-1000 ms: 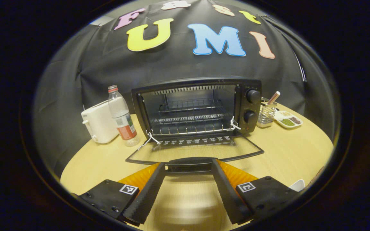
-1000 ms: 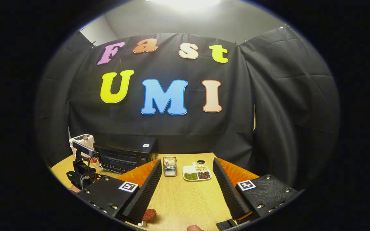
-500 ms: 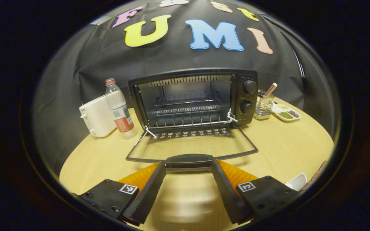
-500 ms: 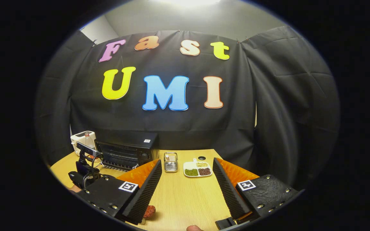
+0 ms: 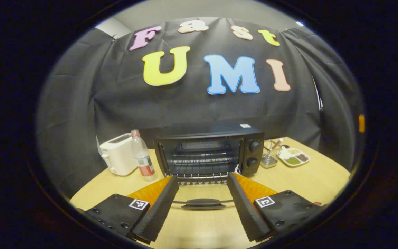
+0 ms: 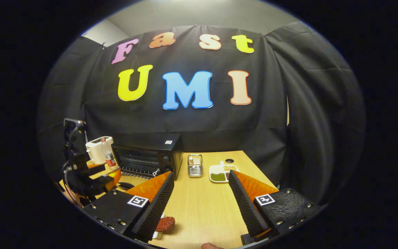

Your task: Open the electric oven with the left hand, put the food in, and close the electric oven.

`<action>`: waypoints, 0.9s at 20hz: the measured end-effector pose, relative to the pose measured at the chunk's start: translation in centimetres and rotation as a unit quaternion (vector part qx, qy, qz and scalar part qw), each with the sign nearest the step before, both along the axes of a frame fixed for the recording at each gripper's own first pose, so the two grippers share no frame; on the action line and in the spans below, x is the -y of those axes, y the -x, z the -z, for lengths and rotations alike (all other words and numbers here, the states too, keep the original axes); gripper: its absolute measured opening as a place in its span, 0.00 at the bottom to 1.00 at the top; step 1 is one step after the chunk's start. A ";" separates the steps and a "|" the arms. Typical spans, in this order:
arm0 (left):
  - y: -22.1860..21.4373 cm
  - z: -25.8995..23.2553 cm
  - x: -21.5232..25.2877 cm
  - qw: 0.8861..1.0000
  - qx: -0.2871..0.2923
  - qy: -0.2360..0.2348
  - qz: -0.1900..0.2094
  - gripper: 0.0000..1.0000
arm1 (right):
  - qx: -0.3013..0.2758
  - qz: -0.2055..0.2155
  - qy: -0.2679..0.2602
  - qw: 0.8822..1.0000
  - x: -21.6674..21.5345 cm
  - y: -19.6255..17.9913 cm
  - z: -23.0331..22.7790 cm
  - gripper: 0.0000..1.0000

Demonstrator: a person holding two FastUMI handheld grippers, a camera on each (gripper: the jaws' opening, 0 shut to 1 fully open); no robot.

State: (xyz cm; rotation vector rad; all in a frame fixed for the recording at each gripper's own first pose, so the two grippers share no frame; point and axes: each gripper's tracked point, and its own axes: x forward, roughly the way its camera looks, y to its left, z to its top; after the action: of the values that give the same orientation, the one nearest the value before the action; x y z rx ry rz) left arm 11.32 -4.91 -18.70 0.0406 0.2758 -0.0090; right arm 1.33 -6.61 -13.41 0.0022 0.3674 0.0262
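Oven open, both grippers empty and spread wide.
Left to right on the table (image 5: 309, 176): toaster (image 5: 117, 158), bottle (image 5: 143, 160), toaster oven (image 5: 209, 152) with door (image 5: 202, 203) lowered before the left gripper (image 5: 201, 204); reddish food (image 6: 165, 223) lies beside the right gripper (image 6: 201, 200).

Both cams facing oven (image 5: 208, 154), shared.
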 end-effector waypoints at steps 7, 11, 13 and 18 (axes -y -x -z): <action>5.9 -8.6 -2.9 0.997 0.072 0.006 -0.036 0.96 | -0.093 -0.034 -0.123 0.987 -2.2 1.3 5.4 0.97; 9.8 -11.5 -4.7 0.994 0.091 0.002 -0.064 0.99 | -0.158 -0.043 -0.203 0.965 -3.3 2.2 8.7 0.98; 11.0 -12.7 -5.2 0.992 0.098 0.005 -0.073 1.00 | -0.192 -0.041 -0.236 0.952 -3.7 2.9 10.4 0.97; 12.7 -14.7 -6.1 0.990 0.116 0.014 -0.085 1.00 | -0.255 -0.035 -0.313 0.914 -5.1 3.6 13.9 0.96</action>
State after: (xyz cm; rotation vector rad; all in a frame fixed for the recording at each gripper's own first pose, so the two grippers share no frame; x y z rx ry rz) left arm -1.38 1.21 -4.03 -0.0091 0.0464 0.1603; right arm -2.23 -1.52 -27.27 0.6429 0.8701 0.2164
